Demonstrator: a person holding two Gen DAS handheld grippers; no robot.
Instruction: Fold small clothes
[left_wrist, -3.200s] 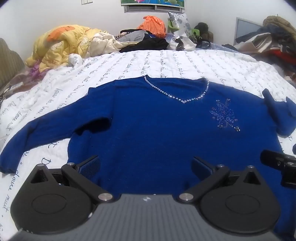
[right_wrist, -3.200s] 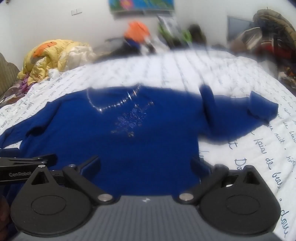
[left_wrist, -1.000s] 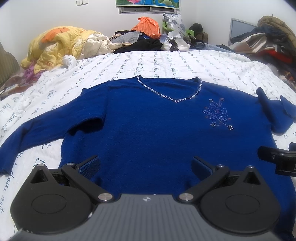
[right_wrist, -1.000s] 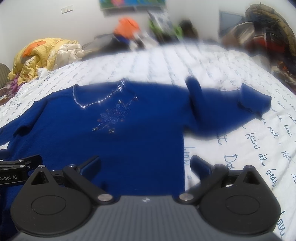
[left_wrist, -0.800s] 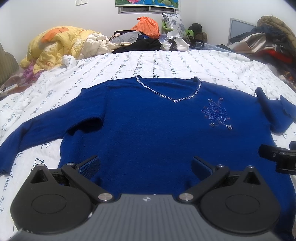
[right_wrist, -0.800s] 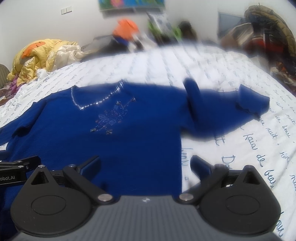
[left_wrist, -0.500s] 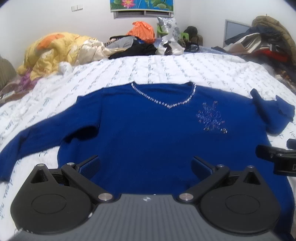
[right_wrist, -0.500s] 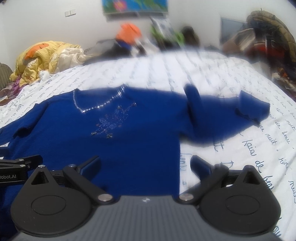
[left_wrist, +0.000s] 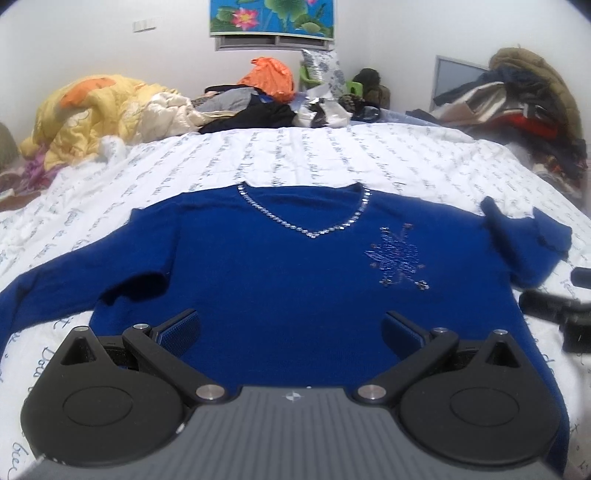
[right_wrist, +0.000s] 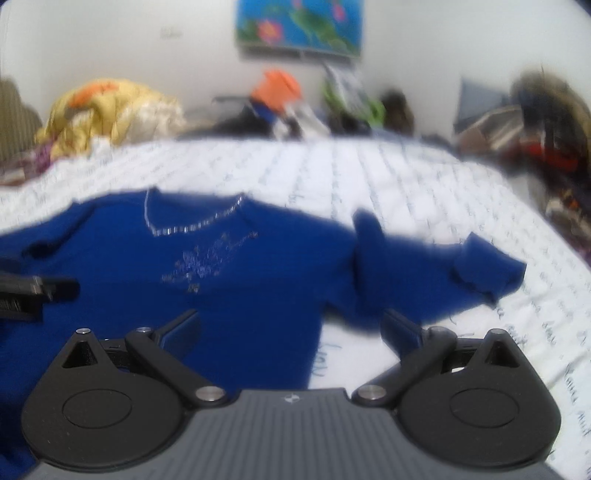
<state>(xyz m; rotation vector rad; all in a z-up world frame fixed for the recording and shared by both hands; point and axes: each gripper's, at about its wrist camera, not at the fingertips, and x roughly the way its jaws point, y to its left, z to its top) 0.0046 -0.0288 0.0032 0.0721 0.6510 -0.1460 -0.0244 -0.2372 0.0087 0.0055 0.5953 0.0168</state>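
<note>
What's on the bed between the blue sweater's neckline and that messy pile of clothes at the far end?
Only bare bedsheet, white with printed script, lies between the blue sweater and the clothes pile; the left wrist view shows it most clearly.

The sweater is matt blue knit with shiny beads; the sheet is printed cotton-like cloth.
</note>
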